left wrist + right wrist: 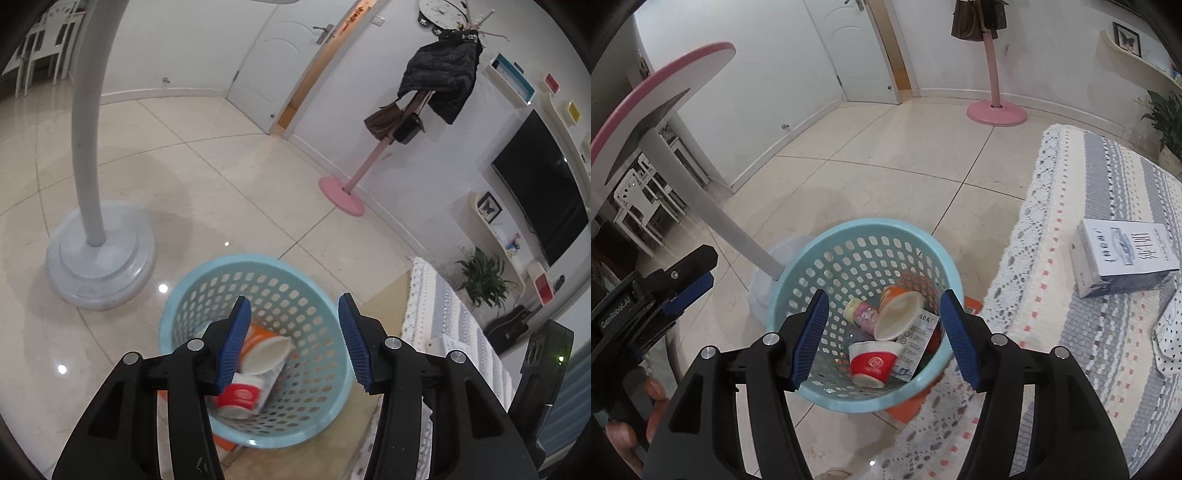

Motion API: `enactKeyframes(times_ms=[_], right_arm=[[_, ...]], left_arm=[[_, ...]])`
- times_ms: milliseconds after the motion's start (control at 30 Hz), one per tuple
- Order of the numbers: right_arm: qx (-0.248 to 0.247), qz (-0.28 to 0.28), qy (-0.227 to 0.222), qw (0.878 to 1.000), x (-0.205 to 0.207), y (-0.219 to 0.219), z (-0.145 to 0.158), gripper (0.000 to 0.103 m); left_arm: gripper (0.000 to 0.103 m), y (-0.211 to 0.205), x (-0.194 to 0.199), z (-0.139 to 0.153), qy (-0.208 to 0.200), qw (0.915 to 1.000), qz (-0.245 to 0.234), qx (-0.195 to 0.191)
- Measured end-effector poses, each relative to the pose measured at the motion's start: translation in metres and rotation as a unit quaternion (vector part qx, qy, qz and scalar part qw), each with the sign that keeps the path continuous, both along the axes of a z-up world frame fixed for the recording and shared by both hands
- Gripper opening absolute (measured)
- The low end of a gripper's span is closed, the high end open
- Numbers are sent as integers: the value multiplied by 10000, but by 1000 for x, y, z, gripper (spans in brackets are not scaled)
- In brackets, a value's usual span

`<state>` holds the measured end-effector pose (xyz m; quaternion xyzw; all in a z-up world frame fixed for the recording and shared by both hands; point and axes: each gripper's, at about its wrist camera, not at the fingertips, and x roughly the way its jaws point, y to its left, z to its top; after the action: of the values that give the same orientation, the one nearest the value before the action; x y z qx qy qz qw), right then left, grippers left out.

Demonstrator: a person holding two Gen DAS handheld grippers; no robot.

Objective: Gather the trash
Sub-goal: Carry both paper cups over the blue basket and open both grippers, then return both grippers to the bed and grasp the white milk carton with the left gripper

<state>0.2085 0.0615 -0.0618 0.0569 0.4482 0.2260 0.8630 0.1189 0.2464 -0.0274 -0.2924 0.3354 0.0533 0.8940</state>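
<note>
A light blue perforated basket (295, 288) stands on the tiled floor; it also shows in the right wrist view (849, 243). Inside lie an orange cup (899, 312), a red cup (873, 363), a small pink and yellow bottle (862, 314) and a printed wrapper (919, 339). My left gripper (295, 341) is open and empty above the basket. My right gripper (884, 338) is open and empty above it too. The left gripper (683, 284) also shows at the left edge. A white and blue carton (1123, 256) lies on the patterned cloth.
A cloth-covered surface (1071, 332) with a spotted white scrap (1171, 332) lies right of the basket. A white table pedestal (99, 254) stands left of it. A pink coat stand (341, 194) is by the wall. An orange flat item (908, 410) lies under the basket.
</note>
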Motion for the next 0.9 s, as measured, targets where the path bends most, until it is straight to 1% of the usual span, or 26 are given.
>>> enactKeyframes(times_ms=[133,233,367,433,467,567,633,667,700,767,800,900], right_arm=[[-15,-125,-227,9997,-8,-22,19,59],[6,-332,-387,9987,-14,-50,33,59],[70,-744,-480,9960,-17,-99,42,59],[-37,-1024,-589,9930,-20,-127,44,59],[-102,-1135,-637,9914,-22,-137,44,59],[-420,-1550,-827,9836,-31,-172,39,59],[-585,-1742,-858,9792,-37,-193,31,59],[-643,-1805,-853,9778,-39,-201,27,59],[-694,-1850,-844,9766,-41,-208,22,59],[-814,-1945,-826,9740,-42,-223,9,59],[-856,-1992,-800,9729,-43,-230,3,59],[-623,-2049,-587,9750,-44,-248,-18,57]], left_arm=[[48,-14,3,7,-200,9996,-175,-111],[48,-33,8,11,-287,9988,-391,-27],[48,-69,17,12,-293,9964,-763,229],[48,-85,21,11,-283,9946,-920,377],[48,-96,22,11,-275,9932,-1000,531],[49,-134,27,12,-311,9850,-1413,940],[55,-160,29,12,-358,9779,-1714,1146],[58,-171,31,12,-366,9745,-1841,1230],[58,-185,34,10,-356,9699,-2023,1309],[58,-198,42,6,-285,9650,-2227,1356],[58,-208,52,4,-218,9602,-2405,1404],[59,-227,76,3,-181,9485,-2688,1669]])
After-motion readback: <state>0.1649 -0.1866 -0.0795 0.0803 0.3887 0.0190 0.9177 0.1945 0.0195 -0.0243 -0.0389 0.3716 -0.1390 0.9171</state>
